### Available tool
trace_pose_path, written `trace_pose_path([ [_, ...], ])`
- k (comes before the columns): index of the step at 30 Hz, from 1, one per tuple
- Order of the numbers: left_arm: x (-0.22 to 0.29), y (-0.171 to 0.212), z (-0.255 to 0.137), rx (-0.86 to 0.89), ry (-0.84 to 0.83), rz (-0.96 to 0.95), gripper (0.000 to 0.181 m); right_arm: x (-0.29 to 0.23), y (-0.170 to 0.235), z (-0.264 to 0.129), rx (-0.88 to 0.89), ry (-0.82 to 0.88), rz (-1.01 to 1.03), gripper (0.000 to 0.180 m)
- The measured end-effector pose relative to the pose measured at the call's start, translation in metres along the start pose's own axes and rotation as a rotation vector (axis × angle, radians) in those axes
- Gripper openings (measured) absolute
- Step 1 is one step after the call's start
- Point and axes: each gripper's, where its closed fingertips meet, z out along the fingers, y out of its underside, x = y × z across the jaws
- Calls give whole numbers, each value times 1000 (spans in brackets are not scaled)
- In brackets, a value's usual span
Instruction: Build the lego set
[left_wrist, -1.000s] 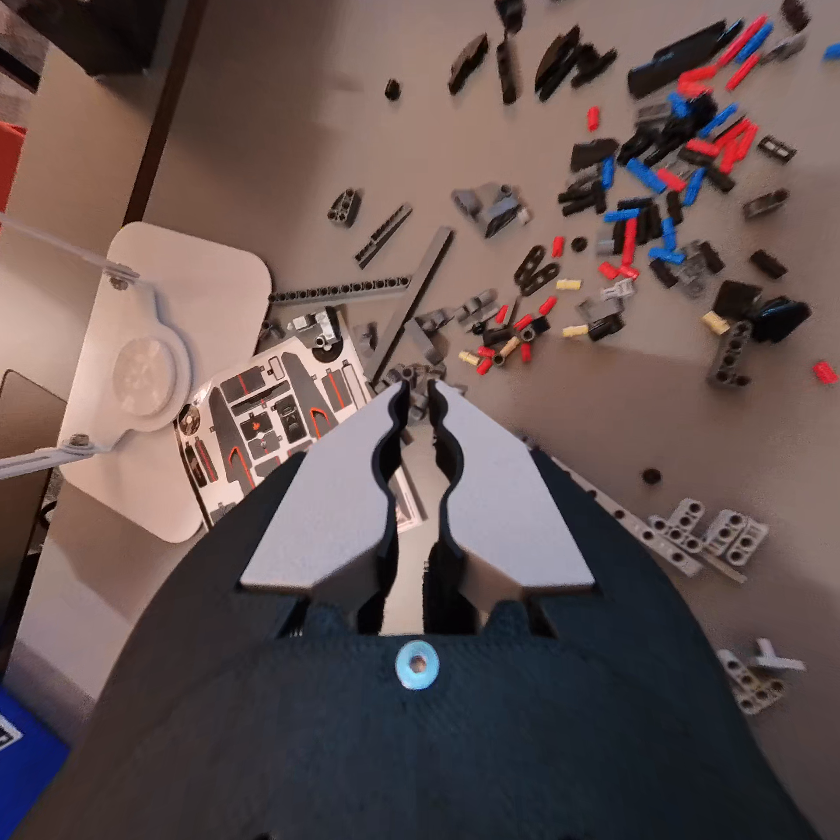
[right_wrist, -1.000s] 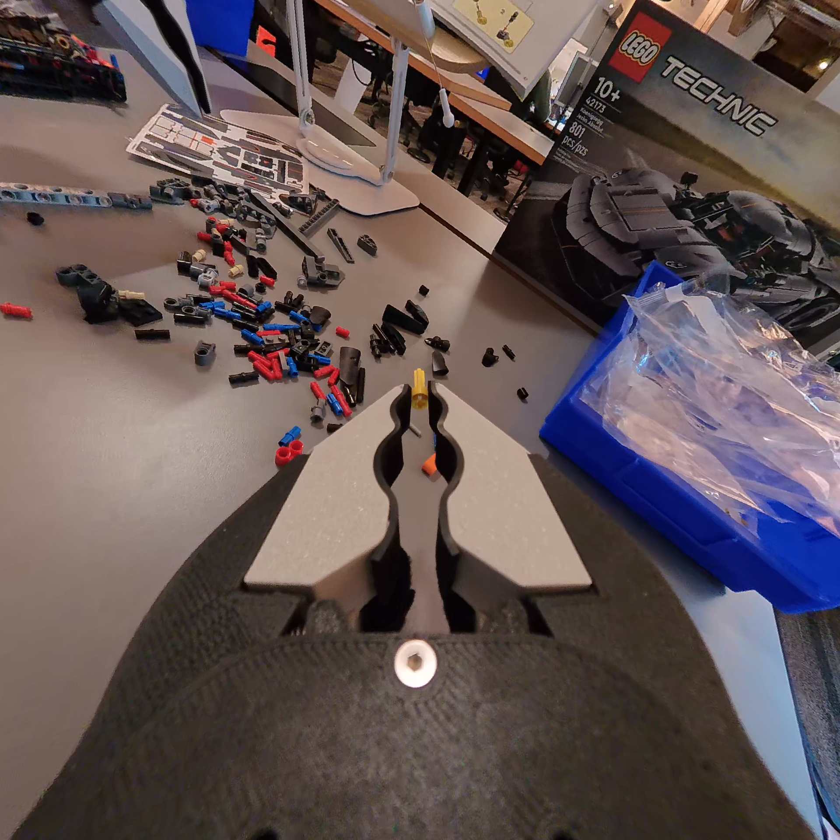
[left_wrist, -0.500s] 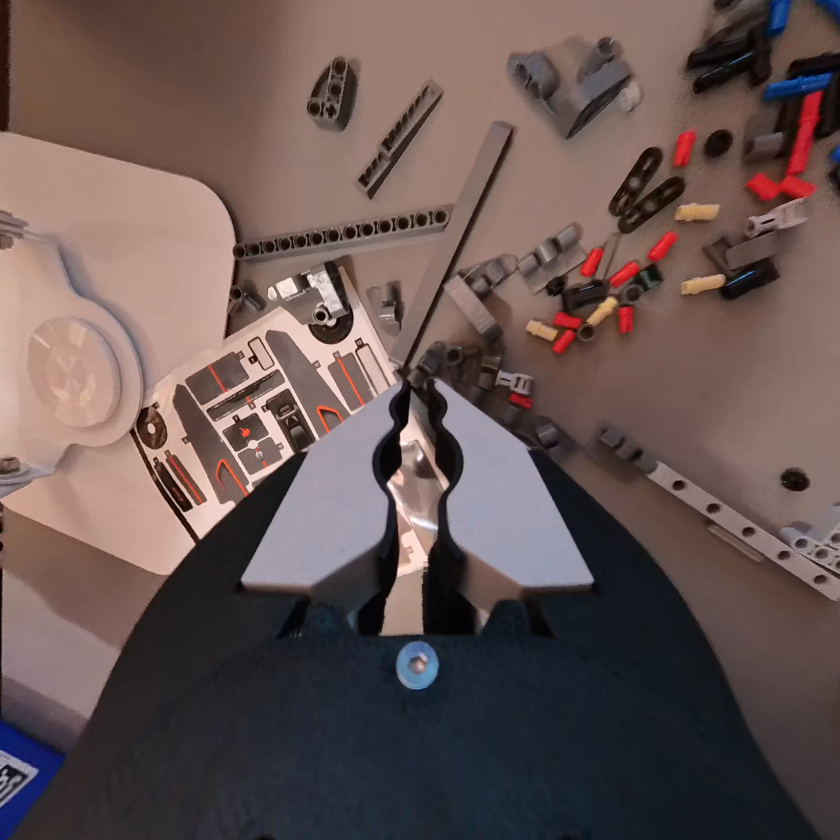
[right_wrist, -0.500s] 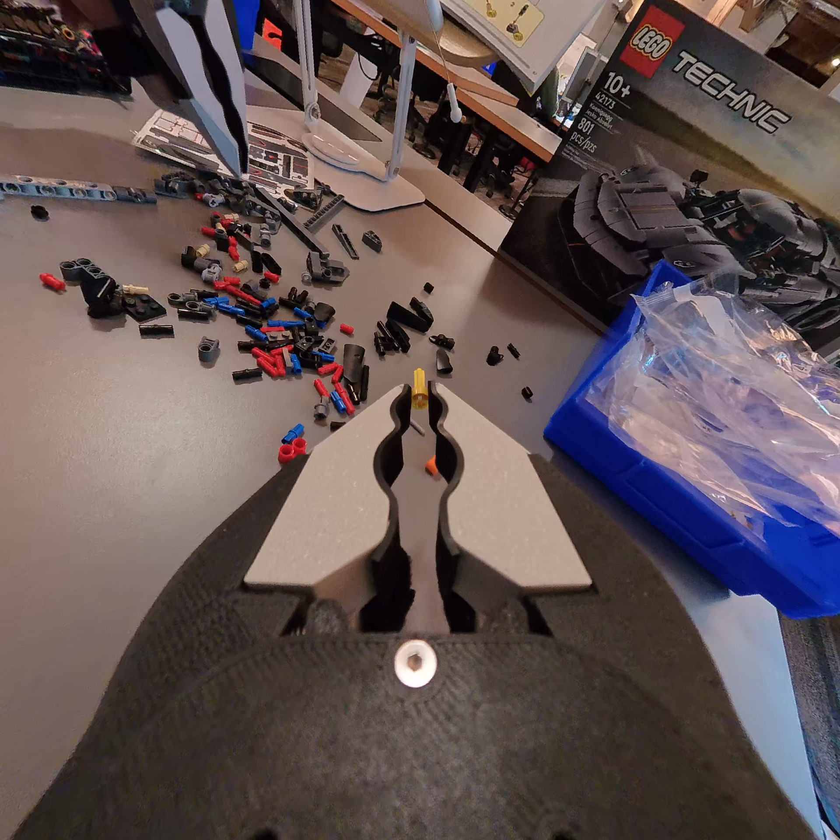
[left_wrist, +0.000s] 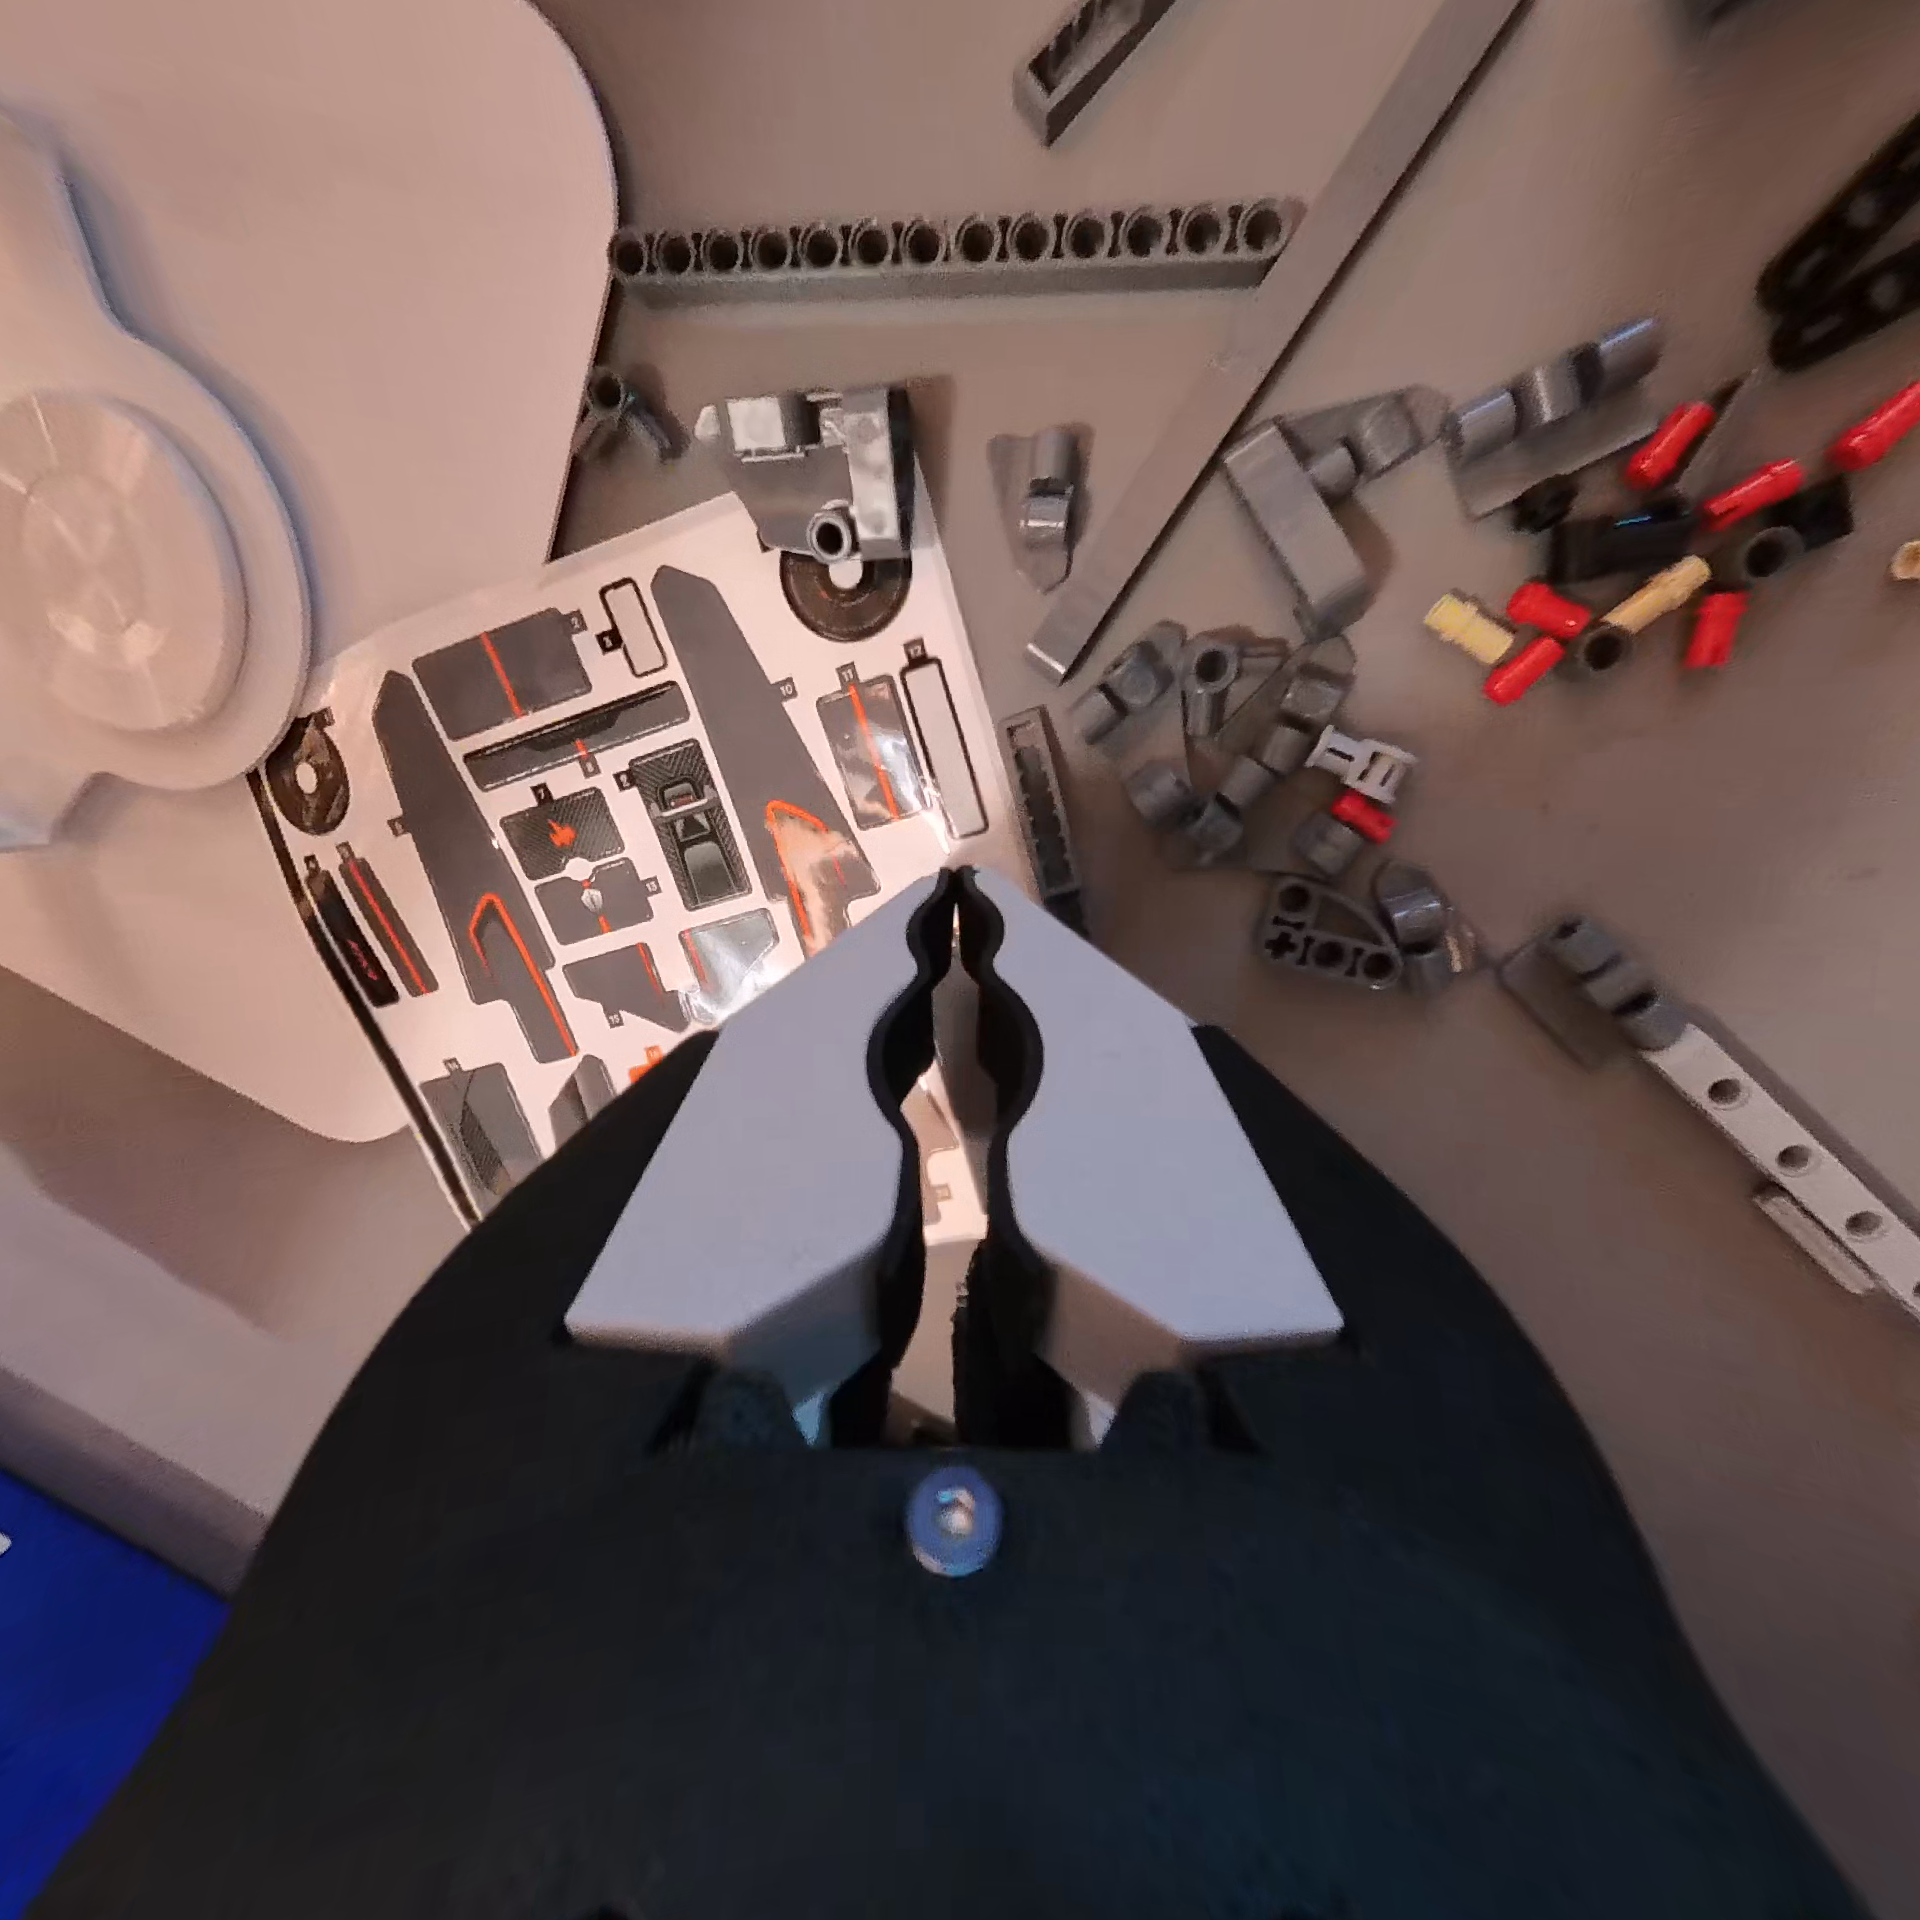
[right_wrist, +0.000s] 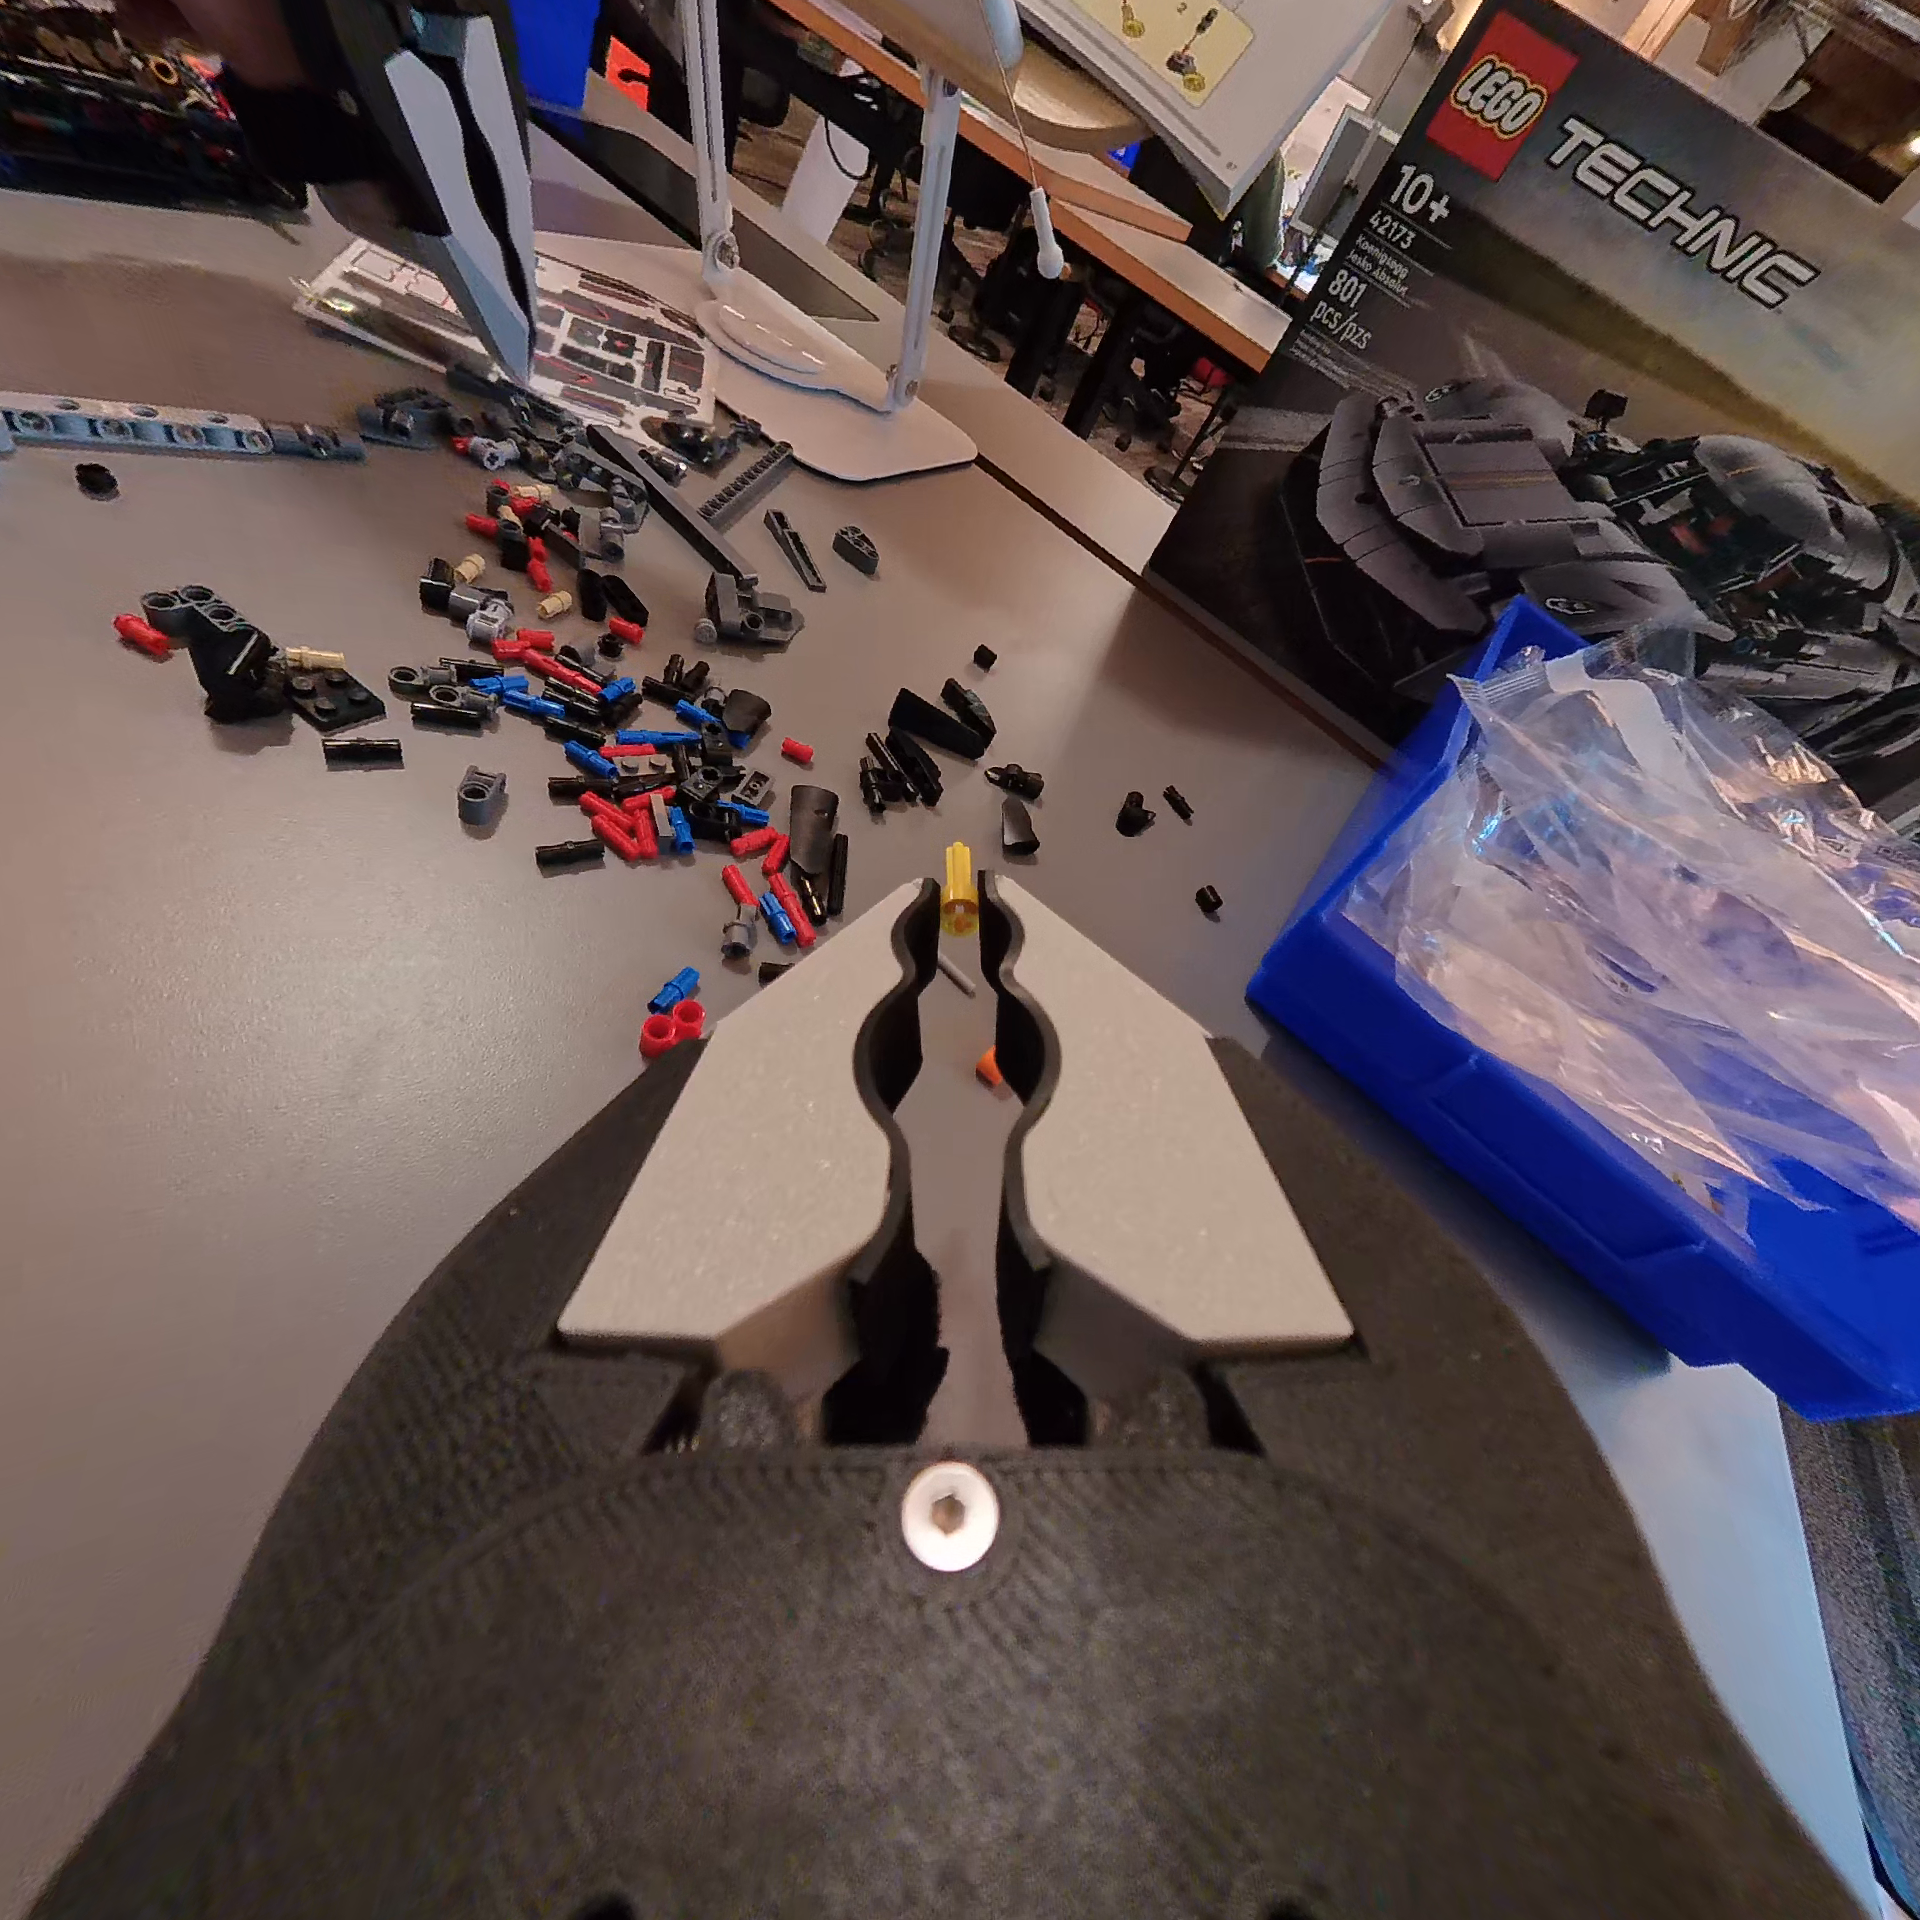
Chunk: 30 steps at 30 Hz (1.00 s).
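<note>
My left gripper is shut, and nothing shows between its tips. It hangs low over the right edge of the sticker sheet, beside a cluster of small grey connectors. It also shows at the far left of the right wrist view, tips down near the sheet. My right gripper is shut on a small yellow pin held above the grey table. Loose red, blue and black pins lie scattered ahead of it.
A white stand base lies under the sheet's corner. A long grey holed beam lies beyond the sheet. At the right are a blue bin with clear plastic bags and the set's box. A small orange piece lies under my right gripper.
My left gripper has dropped closer to the table, toward the sticker sheet, and its tips have closed together. My right gripper has kept still with the yellow pin.
</note>
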Motion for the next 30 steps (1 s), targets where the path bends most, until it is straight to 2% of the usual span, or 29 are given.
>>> trace_pose_path([
  [1,-2,2,0,-12,-2,-11,0,0,0,0,0,0,-1,4],
  [9,-21,25,-3,-83,-30,-76,0,0,0,0,3,-2,-1,4],
  [12,-29,26,-7,-89,-97,-66,1,-1,-1,0,4,-1,-3,4],
  [15,-13,-12,-28,55,-122,20,4,-1,-1,0,4,-2,-4,4],
  [18,46,-65,-41,219,6,178,7,-2,-1,1,0,-4,-9,4],
  [21,95,-99,-35,298,112,250,9,-2,-1,0,2,-3,-11,4],
  [26,110,-117,-12,310,73,388,7,-2,-3,-1,14,-5,-10,4],
  [30,108,-117,0,268,32,444,5,-3,-4,-2,22,-13,-8,4],
])
